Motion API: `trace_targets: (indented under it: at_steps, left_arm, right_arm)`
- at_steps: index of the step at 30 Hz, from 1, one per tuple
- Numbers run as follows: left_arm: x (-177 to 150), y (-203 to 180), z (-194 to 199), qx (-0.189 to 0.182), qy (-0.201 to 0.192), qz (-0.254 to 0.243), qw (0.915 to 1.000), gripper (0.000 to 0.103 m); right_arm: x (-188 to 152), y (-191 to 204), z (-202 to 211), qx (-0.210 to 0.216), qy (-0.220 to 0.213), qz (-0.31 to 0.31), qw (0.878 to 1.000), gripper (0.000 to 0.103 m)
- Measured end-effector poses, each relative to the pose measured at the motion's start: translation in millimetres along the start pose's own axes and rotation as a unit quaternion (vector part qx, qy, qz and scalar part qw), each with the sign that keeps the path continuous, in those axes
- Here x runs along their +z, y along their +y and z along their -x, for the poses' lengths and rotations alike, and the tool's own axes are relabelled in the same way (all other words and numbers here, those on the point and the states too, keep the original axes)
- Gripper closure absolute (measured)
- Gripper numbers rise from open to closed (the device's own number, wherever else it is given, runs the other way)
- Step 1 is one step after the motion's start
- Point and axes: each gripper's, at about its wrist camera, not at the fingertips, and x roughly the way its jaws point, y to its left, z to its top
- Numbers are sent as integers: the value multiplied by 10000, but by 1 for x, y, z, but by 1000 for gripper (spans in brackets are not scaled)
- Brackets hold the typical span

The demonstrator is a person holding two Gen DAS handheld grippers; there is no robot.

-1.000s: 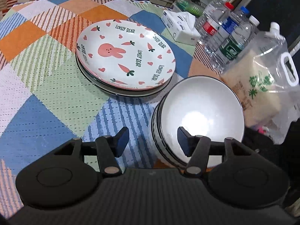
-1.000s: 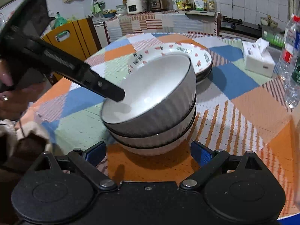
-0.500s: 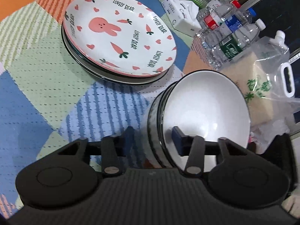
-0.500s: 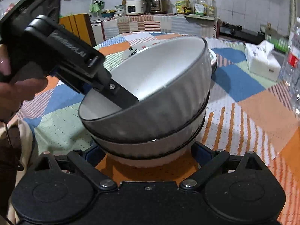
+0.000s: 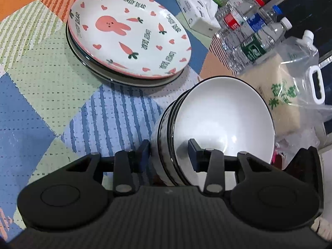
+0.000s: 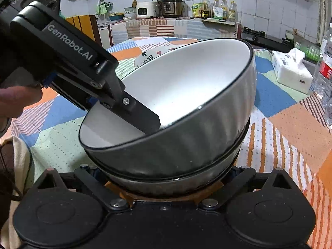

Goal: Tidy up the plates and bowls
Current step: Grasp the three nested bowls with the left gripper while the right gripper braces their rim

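A stack of white bowls with black rims [image 5: 224, 120] stands on the patchwork tablecloth; it also fills the right wrist view [image 6: 186, 112]. My left gripper [image 5: 169, 155] straddles the stack's near wall, one finger outside, one finger [image 6: 143, 116] inside the top bowl, jaws closed against the walls. My right gripper [image 6: 164, 174] sits low against the bottom bowl, its fingertips hidden under the stack on both sides. A stack of plates topped by a rabbit-and-carrot plate [image 5: 128, 35] lies beyond the bowls.
A tissue box [image 5: 199, 14], several water bottles [image 5: 249, 33] and a clear bag of rice [image 5: 290, 91] crowd the right side. A kitchen counter with appliances [image 6: 166, 6] lies behind the table. Open tablecloth [image 5: 41, 87] lies to the left.
Both grippers have moved in on the bowl stack. The left jaws have narrowed around the stack's wall, and the right gripper has slid under the bottom bowl, so its fingertips are now hidden.
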Motion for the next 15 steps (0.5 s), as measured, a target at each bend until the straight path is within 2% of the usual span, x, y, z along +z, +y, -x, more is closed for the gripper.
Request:
trace_targets:
  at_steps: [8,15]
  left_arm:
    - [-12,-8,20,76,-12,71,9999,65]
    - [-11,-14,53,-44,-263,167,9995,65]
  right_arm:
    - [-7,11,13,51,-116,-32,9999,2]
    - [3,25,38,57,-348,231,9991,2]
